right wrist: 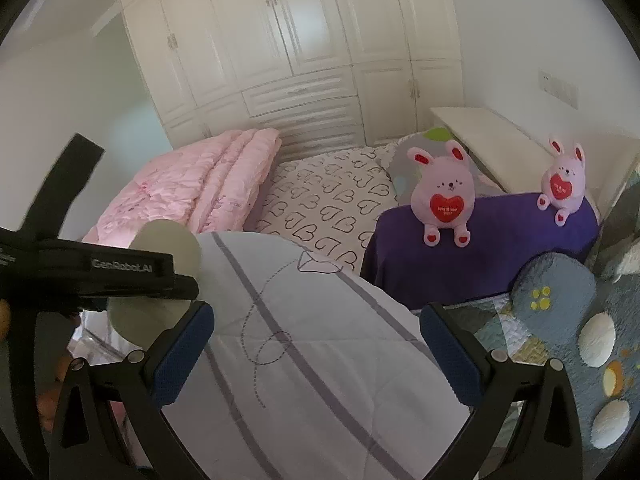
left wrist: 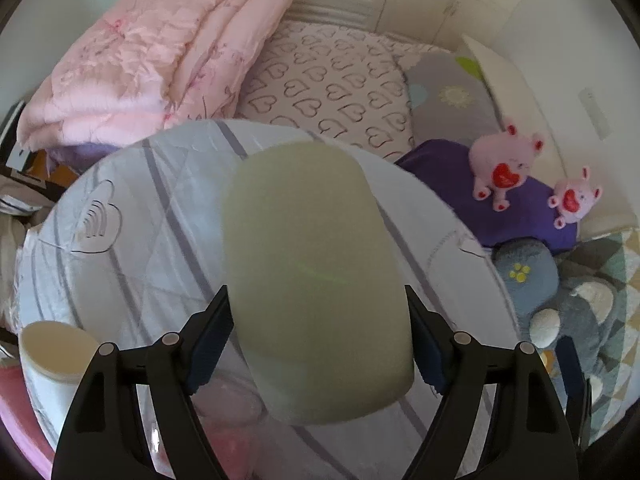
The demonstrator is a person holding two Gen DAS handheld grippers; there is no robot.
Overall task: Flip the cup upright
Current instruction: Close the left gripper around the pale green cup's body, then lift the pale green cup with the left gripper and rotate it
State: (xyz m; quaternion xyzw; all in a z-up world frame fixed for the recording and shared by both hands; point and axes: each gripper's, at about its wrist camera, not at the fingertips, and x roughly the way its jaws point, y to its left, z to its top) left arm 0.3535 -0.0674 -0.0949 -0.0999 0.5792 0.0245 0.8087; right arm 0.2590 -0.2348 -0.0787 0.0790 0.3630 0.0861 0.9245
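A pale green cup fills the middle of the left wrist view, held between the blue pads of my left gripper, which is shut on its sides. Its closed base points away from the camera. In the right wrist view the same cup shows at the left, gripped by the black left gripper above the bed. My right gripper is open and empty over the white striped quilt.
A second pale cup stands at the lower left. A folded pink duvet, a heart-print pillow, two pink plush rabbits on a purple cushion and a grey plush toy lie around. White wardrobes stand behind.
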